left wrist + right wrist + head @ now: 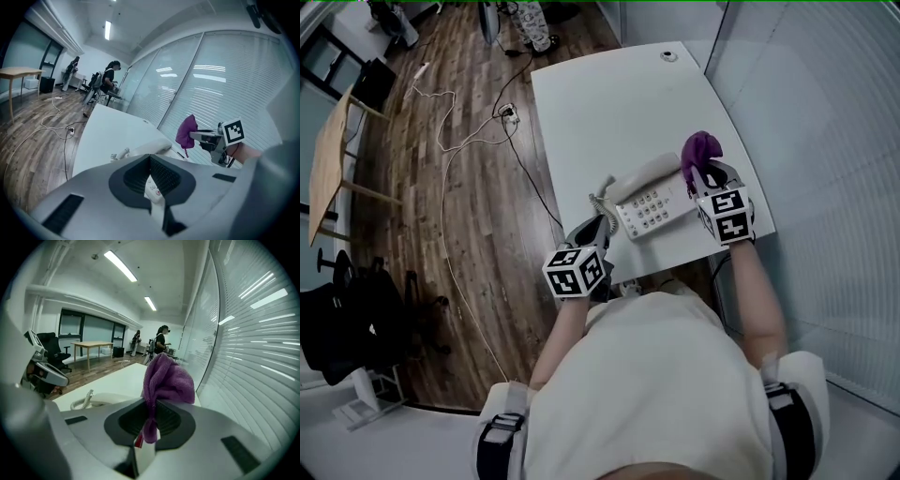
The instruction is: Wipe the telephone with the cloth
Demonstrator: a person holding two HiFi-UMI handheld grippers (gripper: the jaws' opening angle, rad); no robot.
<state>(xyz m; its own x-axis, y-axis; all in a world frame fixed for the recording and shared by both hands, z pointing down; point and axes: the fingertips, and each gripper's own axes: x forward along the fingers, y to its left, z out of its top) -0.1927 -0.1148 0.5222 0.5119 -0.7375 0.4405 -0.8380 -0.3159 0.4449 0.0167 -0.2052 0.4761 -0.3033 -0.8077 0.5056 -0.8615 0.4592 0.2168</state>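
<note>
Cloth ready above the phone, wiping not yet begun.
My right gripper [710, 176] pinches the purple cloth [700, 150] tight, to bring it just over the phone [649, 204] at the near edge of the table [600, 103]. My left gripper [592, 231], closed and empty, is beside the cord [601, 194], I think to steady the phone.

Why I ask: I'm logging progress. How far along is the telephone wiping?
Done: the purple cloth is picked up, clamped in the right gripper. In hand: it hangs over the right end of the telephone, apparently not touching; the left gripper, shut and empty, sits by its near-left corner. Left: seemingly the wiping itself.
</note>
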